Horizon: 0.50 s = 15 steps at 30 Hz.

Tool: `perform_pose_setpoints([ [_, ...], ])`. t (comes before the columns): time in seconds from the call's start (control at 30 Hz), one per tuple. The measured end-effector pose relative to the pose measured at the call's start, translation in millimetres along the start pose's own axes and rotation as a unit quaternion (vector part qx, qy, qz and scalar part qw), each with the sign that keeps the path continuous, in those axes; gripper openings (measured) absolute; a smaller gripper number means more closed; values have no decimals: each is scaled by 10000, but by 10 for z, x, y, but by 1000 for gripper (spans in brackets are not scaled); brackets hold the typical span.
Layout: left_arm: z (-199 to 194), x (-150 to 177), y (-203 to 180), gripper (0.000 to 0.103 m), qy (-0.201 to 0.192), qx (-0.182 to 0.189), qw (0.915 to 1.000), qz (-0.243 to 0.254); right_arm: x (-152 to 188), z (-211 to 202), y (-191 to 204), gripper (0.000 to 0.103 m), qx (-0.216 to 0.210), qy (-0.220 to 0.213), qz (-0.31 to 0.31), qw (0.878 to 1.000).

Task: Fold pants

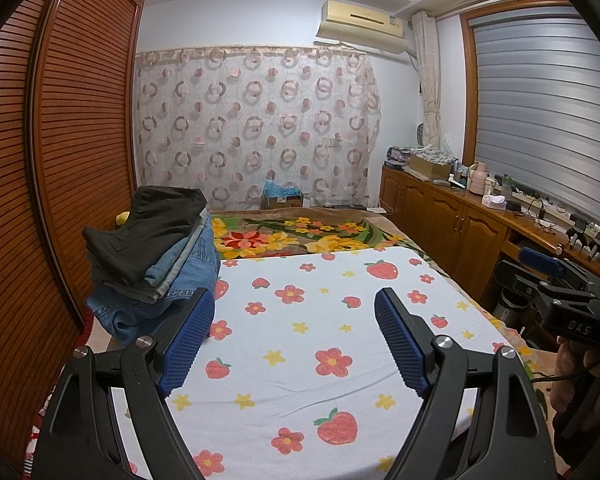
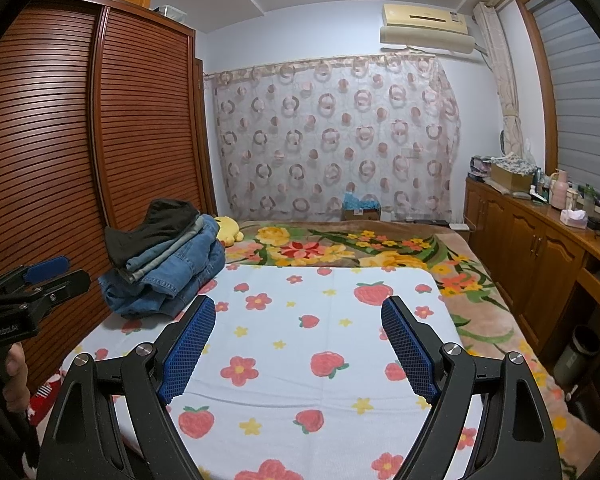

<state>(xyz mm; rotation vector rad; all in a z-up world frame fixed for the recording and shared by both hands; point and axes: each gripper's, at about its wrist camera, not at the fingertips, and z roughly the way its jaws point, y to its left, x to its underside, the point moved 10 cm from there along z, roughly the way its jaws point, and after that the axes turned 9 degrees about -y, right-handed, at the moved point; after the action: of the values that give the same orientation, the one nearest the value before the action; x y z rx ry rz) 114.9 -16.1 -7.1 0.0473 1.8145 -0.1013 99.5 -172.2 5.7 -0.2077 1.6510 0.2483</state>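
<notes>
Pants (image 1: 156,252) sit in a stack at the far-left edge of the bed, right against the slatted wooden wardrobe (image 1: 60,128): a dark pair (image 2: 152,228) on top, lighter denim under it, and blue jeans (image 2: 168,280) at the bottom, rumpled and spilling toward the cloth. Strawberry-and-flower cloth (image 1: 320,340) covers the near part of the bed w/ nothing lying on its middle; a floral blanket (image 1: 300,236) shows beyond it. Left gripper (image 1: 296,332) hovers over the cloth, blue pads (image 1: 188,344) wide apart, gripping nothing; its left pad is just beside the jeans' near edge, contact not clear. Right gripper (image 2: 298,344) likewise hangs above the cloth w/ pads spread and nothing between them. Each shows in the other's cam at the frame edge, held on a handle by a hand (image 2: 16,368). Yellow plush toy (image 2: 228,232) lies behind the stack. Patterned curtain (image 2: 332,136) hangs at the far wall, AC unit (image 2: 424,24) above it, wooden cabinets (image 2: 532,256) w/ clutter on top along the right side.
</notes>
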Motion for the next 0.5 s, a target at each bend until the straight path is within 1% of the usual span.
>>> perform_pose_setpoints([
  [0.5,1,12,1,83,-4,1,10000,-3,5,-4,10,87,-3,-10,3,10000],
])
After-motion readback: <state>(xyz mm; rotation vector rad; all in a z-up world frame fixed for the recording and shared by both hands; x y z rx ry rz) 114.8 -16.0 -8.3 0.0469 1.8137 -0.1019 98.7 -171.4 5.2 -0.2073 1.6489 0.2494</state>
